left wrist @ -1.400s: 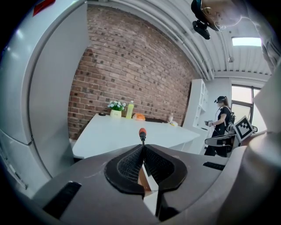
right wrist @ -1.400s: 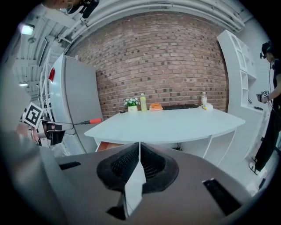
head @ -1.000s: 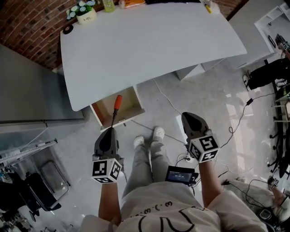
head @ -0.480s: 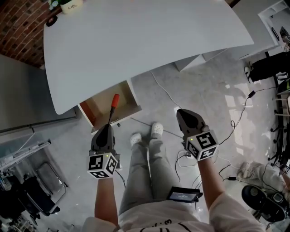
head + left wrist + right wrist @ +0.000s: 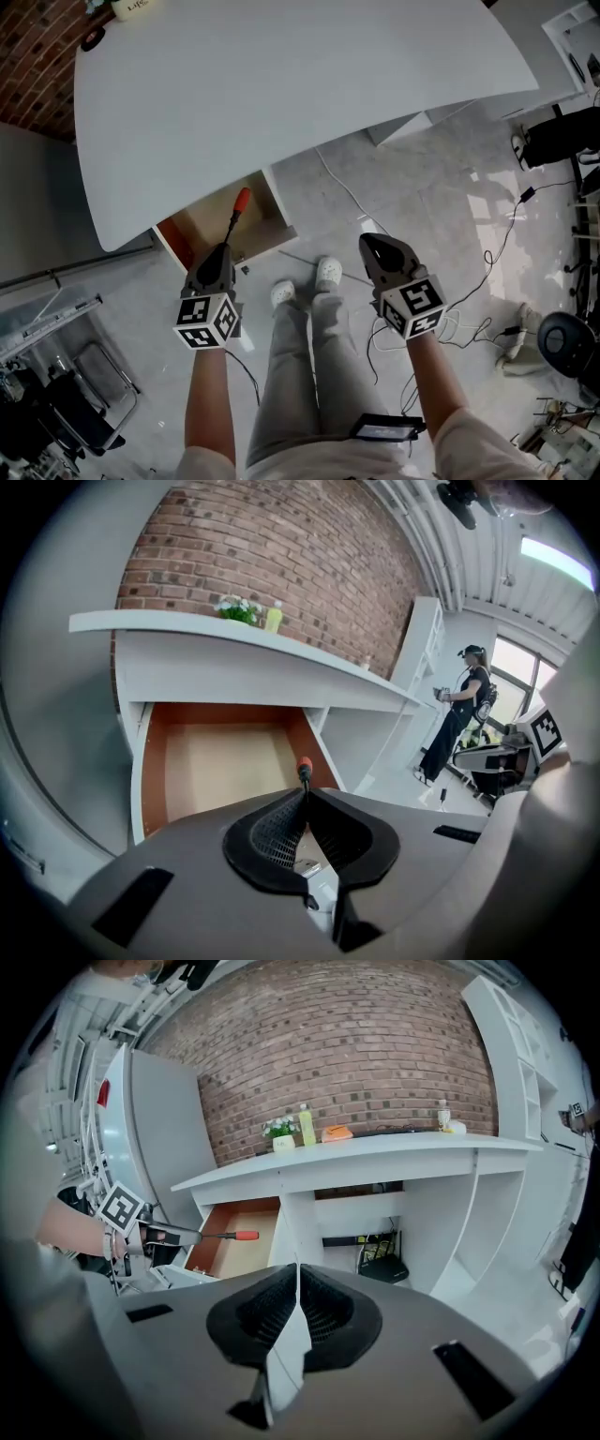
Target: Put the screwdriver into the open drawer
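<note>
Screwdriver held over the open drawer, not yet released.
Left claw is clamped tight on the shaft, orange handle forward above the drawer's bare floor, near the white surface's edge; right claw is closed and empty. Next, likely: lower the tool inside, then part the jaws.

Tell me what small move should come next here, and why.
Probably ease the left gripper forward and down toward the drawer. Its jaws are shut on the shaft of the screwdriver, and only the orange handle is over the open drawer, so the tool doesn't look low enough to let go yet. The right gripper is shut and empty.
</note>
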Available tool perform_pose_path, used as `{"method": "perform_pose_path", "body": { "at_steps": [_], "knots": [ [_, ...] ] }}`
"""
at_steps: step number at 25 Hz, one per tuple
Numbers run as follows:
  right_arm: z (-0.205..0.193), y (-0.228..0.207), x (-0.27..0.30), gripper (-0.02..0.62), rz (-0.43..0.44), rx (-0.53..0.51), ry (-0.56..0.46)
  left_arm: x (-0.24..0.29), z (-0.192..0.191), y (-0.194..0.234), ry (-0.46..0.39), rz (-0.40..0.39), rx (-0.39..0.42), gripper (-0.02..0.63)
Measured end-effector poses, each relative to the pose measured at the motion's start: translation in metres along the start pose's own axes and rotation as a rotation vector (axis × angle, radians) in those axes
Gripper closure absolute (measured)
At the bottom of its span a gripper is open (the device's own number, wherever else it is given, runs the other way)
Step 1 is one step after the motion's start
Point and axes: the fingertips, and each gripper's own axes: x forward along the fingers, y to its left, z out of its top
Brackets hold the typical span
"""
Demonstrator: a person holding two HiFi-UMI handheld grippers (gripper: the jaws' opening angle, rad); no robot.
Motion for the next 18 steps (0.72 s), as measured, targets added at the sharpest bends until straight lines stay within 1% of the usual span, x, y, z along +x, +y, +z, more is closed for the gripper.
{"method": "perform_pose_path", "body": {
  "at_steps": [3,5,11,14,18],
  "knots": [
    [-0.001,-0.002,0.005,0.572,-0.005,0.014,0.008,0.015,-0.006,0.006,0.038,-0.004,-0.03,0.586],
    [0.001,-0.003,0.008,0.572,-0.009,0.021,0.002,0.023,-0.008,0.006,0.056,-0.014,-0.036,0.586],
    [0.011,-0.015,0.018,0.572,-0.01,0.026,0.004,0.049,-0.009,0.0,0.116,-0.053,-0.024,0.586],
    [0.017,-0.023,0.026,0.572,-0.013,0.04,0.003,0.062,-0.009,0.001,0.155,-0.056,-0.009,0.586],
    [0.023,-0.032,0.038,0.572,-0.01,0.035,0.013,0.079,-0.006,0.003,0.179,-0.055,0.006,0.586]
  ]
}}
